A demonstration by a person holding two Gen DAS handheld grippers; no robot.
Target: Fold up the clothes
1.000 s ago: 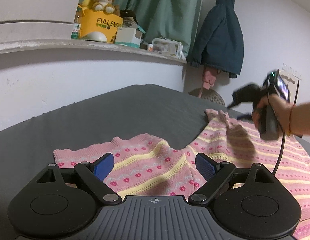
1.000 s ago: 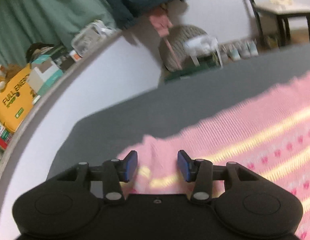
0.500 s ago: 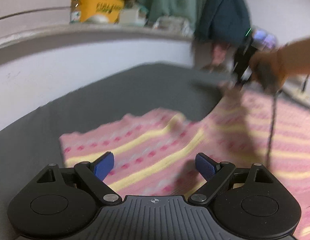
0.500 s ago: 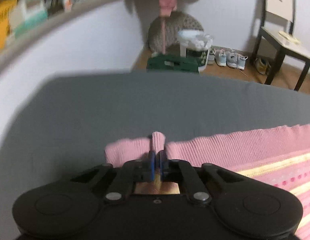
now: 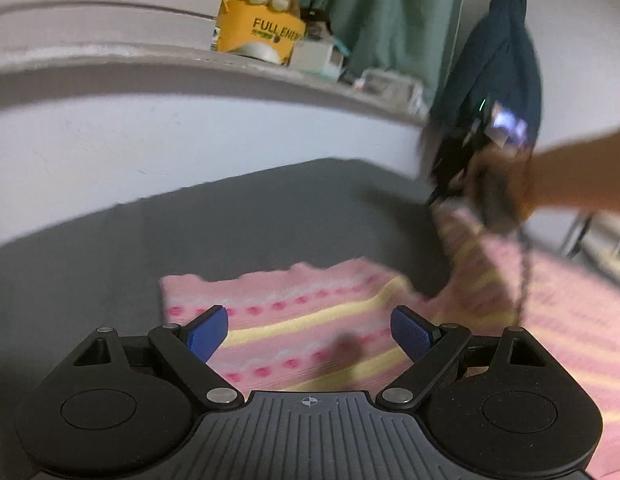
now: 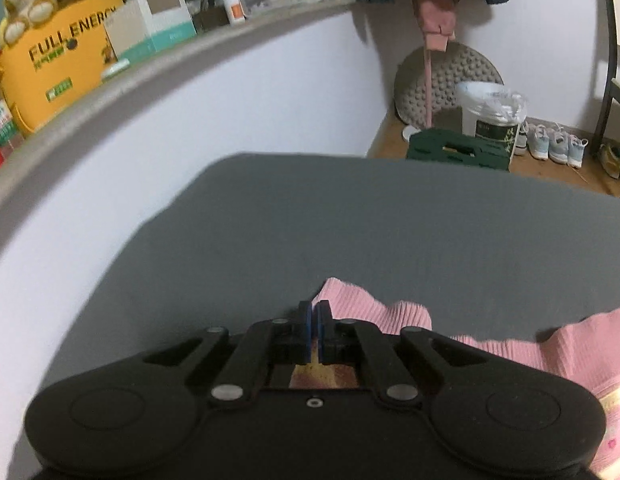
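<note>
One pink striped sweater (image 5: 310,336) is lying spread over the grey bed (image 5: 189,232), and the folding is only just getting going: nothing is looking folded over yet, as far as these views show. The right hand-held gripper (image 6: 314,334) is pinching a ribbed pink edge of the sweater, its blue pads clamped tight with the knit bunching up between and beyond them; its jaws have just been closing onto that cloth. From the left wrist view, that same corner is hanging lifted under the person's hand (image 5: 506,184), a tented strip of fabric rising off the bed while everything else is lying flat. The left hand-held gripper (image 5: 310,334) is hovering with its jaws spread wide above the near sleeve, holding nothing, the pads well apart over the yellow stripe. So the first fold is probably being started, and the sleeves and body are all waiting. As for room, the grey bed is offering plenty of bare surface beyond the sweater's edge, open towards the white wall (image 6: 229,112). The far edge of the bed is dropping to the floor near a row of shoes (image 6: 550,146), so the lifted corner is best carried inward, over the sweater. The cluttered shelf (image 5: 149,56) is sitting well clear above.
</note>
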